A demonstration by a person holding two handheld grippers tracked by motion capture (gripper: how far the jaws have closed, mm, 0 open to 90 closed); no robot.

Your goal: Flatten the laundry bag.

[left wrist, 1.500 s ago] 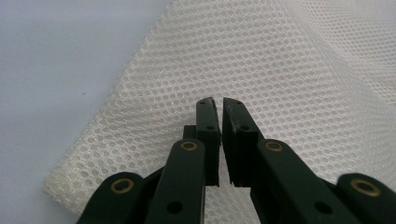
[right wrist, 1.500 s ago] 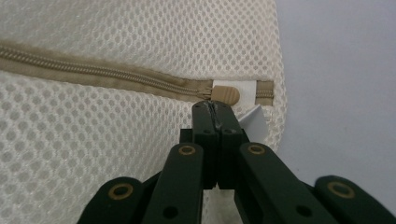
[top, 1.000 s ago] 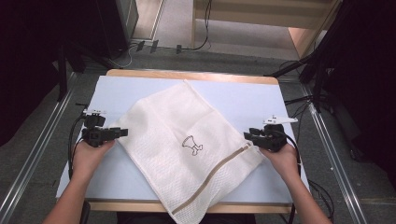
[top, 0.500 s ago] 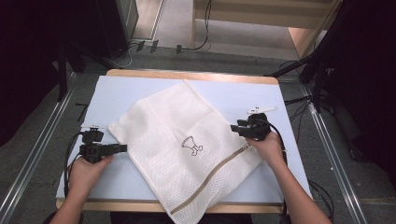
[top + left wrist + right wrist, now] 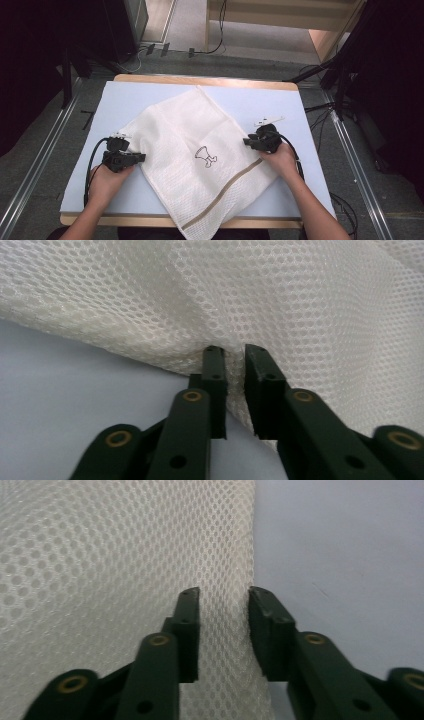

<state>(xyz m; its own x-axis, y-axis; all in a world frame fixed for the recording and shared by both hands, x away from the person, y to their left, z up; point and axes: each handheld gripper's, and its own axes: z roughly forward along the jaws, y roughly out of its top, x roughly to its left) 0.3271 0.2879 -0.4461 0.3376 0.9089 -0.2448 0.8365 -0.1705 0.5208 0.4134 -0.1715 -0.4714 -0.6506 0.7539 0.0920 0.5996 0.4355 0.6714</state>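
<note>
White mesh bag [image 5: 200, 150], one; two grippers.

My two black hand-held grippers [image 5: 141, 157] [image 5: 247, 142] have flat jaws with brass-ringed rivets, black cables [image 5: 92, 165] trailing back, and my forearms are bare.
</note>
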